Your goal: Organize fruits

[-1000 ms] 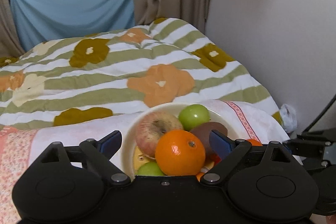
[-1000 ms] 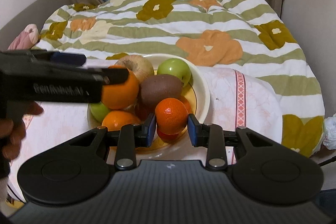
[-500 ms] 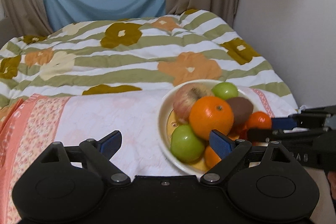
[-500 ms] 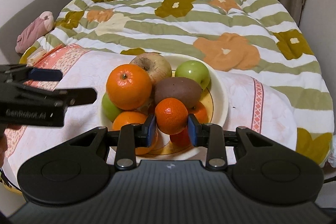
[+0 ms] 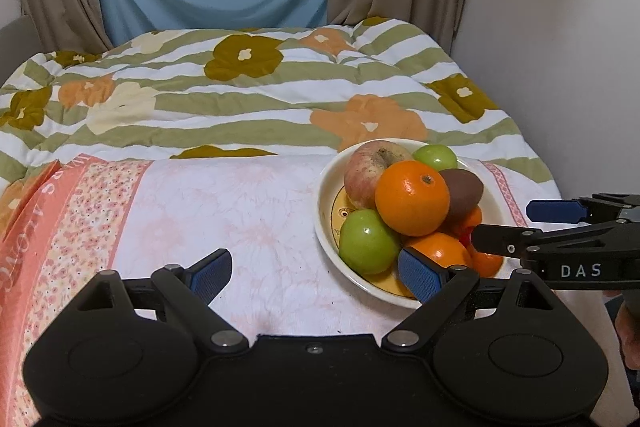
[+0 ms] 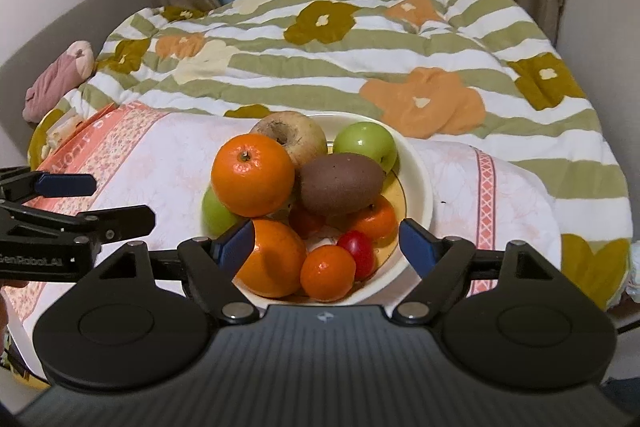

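A cream bowl (image 6: 420, 187) on the pink tablecloth holds a pile of fruit. On top lie a big orange (image 6: 252, 175), a brown kiwi (image 6: 340, 183), a green apple (image 6: 366, 145) and a reddish apple (image 6: 290, 133). At the bowl's front lies a small mandarin (image 6: 327, 273) beside a red tomato (image 6: 358, 251). My right gripper (image 6: 326, 246) hangs over that front edge with its jaws opening. The mandarin sits below and between them, and the pads are clear of it. My left gripper (image 5: 316, 275) is open and holds nothing. It hovers over the cloth left of the bowl (image 5: 324, 227).
The table with the pink floral cloth (image 5: 224, 211) stands against a bed with a striped flower quilt (image 5: 256, 99). A white wall (image 5: 560, 47) closes the right side. A pink plush (image 6: 56, 79) lies at the bed's left edge. Curtains hang behind.
My right gripper's jaws have spread wide and let go of the small mandarin, which now rests at the bowl's front. My left gripper has drawn away to the left of the bowl.
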A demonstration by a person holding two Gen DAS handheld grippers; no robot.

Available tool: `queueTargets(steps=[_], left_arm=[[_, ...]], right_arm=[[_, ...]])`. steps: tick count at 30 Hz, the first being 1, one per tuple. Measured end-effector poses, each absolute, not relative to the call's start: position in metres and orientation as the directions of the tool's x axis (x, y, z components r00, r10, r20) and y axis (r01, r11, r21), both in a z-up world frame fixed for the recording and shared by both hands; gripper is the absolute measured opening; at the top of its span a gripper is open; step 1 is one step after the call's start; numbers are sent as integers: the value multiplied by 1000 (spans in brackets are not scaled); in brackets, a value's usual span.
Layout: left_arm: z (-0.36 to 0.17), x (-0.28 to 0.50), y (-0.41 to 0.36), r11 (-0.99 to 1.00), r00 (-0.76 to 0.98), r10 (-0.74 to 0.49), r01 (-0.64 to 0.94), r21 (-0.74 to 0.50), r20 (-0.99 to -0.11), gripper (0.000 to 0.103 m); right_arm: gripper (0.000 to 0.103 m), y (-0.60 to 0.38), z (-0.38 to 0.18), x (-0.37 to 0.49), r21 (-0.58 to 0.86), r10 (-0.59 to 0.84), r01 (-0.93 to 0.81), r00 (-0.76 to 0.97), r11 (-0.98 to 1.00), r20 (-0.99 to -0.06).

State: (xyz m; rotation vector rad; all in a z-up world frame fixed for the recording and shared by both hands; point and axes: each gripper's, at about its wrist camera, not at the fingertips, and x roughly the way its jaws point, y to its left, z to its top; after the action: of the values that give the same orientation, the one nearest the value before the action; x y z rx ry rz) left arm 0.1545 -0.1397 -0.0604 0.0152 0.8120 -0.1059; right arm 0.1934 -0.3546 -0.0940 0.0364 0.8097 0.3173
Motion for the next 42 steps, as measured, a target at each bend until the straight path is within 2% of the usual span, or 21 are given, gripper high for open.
queueTargets(steps=[7,16,19,21,27,29,33,42], left_arm=[[-34,128,-128,991,723,-105,137,-7,-683,93],[11,78,-94,987,768,-133,159,-14,-627,93],[23,60,-81,988,783,-134,153,-21,-607,93],[31,49,-73,989,793,-126,146,-15,-595,93],[47,16,-56,993,830,-99,115,-5,-550,94],[50,6,-53,993,835,-104,118,-9,-540,103],[50,-8,-50,993,846,-94,115,8,-525,103],[47,-23,-39,995,847,-84,97,-1,-525,103]], right_arm=[[94,-348,-68,162,136,230,-188,696,973,-680],[94,-317,-2,97,130,183,-131,774,983,-606],[102,-306,18,72,122,154,-101,797,987,-584],[103,-299,26,56,107,128,-81,808,991,-575],[103,-281,37,17,79,81,-43,817,996,-570],[103,-276,38,6,64,64,-33,818,997,-572],[103,-265,38,-12,9,26,-25,826,1000,-564],[103,-262,37,-30,20,21,-12,827,1000,-562]])
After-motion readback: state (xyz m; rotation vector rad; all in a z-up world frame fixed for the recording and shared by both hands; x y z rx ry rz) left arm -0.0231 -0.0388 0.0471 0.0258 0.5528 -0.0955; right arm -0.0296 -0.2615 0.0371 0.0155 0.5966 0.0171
